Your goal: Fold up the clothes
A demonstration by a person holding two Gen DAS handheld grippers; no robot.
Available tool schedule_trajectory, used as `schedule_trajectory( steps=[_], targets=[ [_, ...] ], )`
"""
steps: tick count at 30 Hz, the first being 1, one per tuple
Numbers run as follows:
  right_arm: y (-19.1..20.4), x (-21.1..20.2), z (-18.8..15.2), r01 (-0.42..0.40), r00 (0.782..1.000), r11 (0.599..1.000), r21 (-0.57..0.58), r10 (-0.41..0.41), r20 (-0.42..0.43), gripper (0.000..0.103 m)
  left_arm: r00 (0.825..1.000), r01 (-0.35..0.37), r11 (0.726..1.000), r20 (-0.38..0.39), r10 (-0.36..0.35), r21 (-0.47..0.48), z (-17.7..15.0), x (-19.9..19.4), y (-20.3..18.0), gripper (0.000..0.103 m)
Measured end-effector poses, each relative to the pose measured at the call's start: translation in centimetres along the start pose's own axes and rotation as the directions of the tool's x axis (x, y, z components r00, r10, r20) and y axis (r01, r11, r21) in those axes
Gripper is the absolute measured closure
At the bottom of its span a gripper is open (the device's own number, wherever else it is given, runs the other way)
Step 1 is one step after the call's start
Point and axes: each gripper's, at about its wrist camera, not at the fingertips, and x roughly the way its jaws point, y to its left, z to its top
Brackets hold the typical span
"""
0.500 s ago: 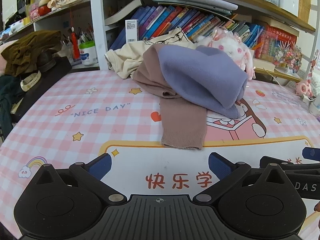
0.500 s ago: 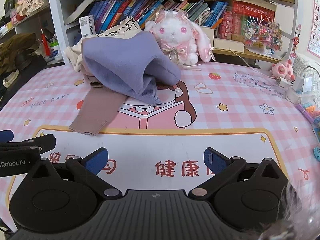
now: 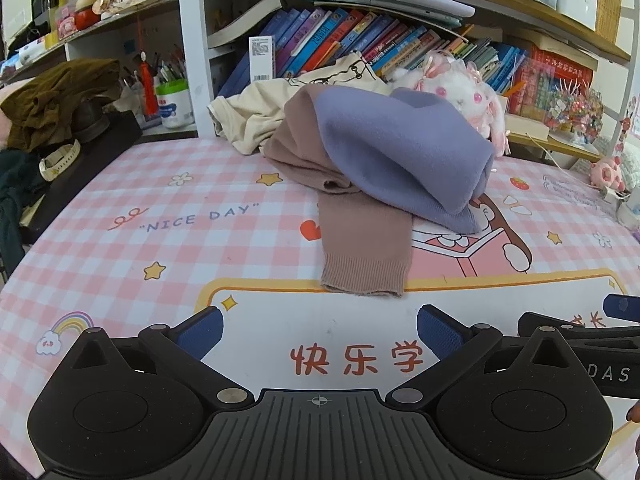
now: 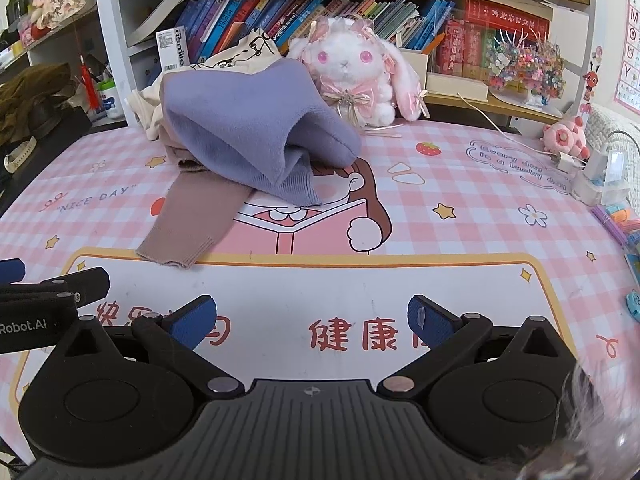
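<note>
A heap of clothes lies at the back of the pink checked table mat (image 3: 168, 240). A purple sweater (image 3: 400, 156) lies on top of a brown knit garment (image 3: 360, 240) whose ribbed end reaches toward me, with a cream garment (image 3: 256, 120) behind them. The same heap shows in the right wrist view: purple sweater (image 4: 248, 136), brown garment (image 4: 196, 216). My left gripper (image 3: 318, 332) is open and empty, low over the mat, short of the brown hem. My right gripper (image 4: 312, 320) is open and empty beside it.
A bookshelf (image 3: 360, 36) stands behind the heap. A white plush rabbit (image 4: 352, 76) sits right of the clothes. Dark clothing and a watch (image 3: 60, 160) lie at the left edge. A pink toy, charger and small items (image 4: 592, 172) crowd the right edge.
Both grippers have shifted very slightly; the clothes have not moved. Both stay open.
</note>
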Motion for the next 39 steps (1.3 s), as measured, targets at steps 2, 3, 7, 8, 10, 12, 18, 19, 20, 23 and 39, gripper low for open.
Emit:
schedule_trajectory(
  steps=[2, 3, 7, 8, 10, 12, 18, 19, 20, 23, 39],
  targets=[
    [0.0, 0.0, 0.0, 0.001, 1.0, 1.0, -0.001, -0.001, -0.001, 0.0, 1.0, 0.0, 1.0, 0.001, 0.0, 0.0, 0.0, 0.0, 0.0, 0.0],
    [0.0, 0.0, 0.0, 0.001, 1.0, 1.0, -0.001, -0.001, -0.002, 0.0, 1.0, 0.0, 1.0, 0.002, 0.0, 0.002, 0.0, -0.1, 0.0, 0.0],
    [0.0, 0.0, 0.0, 0.002, 1.0, 1.0, -0.002, -0.002, -0.003, 0.0, 1.0, 0.005, 1.0, 0.005, -0.005, 0.011, -0.1, -0.1, -0.1, 0.0],
    [0.1, 0.1, 0.1, 0.003, 1.0, 1.0, -0.002, -0.003, -0.005, 0.0, 1.0, 0.005, 1.0, 0.007, -0.005, 0.012, -0.1, -0.1, -0.1, 0.0],
    [0.1, 0.1, 0.1, 0.003, 1.0, 1.0, -0.002, -0.003, -0.008, 0.0, 1.0, 0.006, 1.0, 0.01, -0.006, 0.012, -0.1, -0.1, -0.1, 0.0],
    [0.1, 0.1, 0.1, 0.004, 1.0, 1.0, -0.003, -0.004, -0.011, 0.0, 1.0, 0.009, 1.0, 0.011, -0.009, 0.012, -0.1, -0.1, -0.1, 0.0],
    [0.2, 0.2, 0.2, 0.006, 1.0, 1.0, -0.006, -0.006, -0.02, 0.0, 1.0, 0.018, 1.0, 0.02, -0.019, 0.019, -0.1, -0.2, 0.0, 0.0],
    [0.3, 0.3, 0.2, 0.006, 1.0, 1.0, -0.008, -0.006, -0.022, 0.0, 0.999, 0.025, 1.0, 0.022, -0.025, 0.015, -0.1, -0.2, 0.0, 0.0],
    [0.4, 0.3, 0.2, 0.005, 1.0, 1.0, -0.011, -0.006, -0.023, 0.0, 0.999, 0.027, 1.0, 0.025, -0.027, 0.012, -0.1, -0.3, 0.1, 0.0],
    [0.6, 0.3, 0.3, 0.003, 1.0, 1.0, -0.015, -0.004, -0.025, 0.0, 0.999, 0.022, 1.0, 0.031, -0.022, 0.008, -0.1, -0.4, 0.3, 0.0],
    [2.2, -0.5, 0.5, 0.0, 1.0, 0.999, -0.032, 0.0, -0.005, 0.0, 0.999, 0.018, 1.0, 0.052, -0.018, -0.003, -0.4, -1.4, 1.8, 0.0]
  ],
)
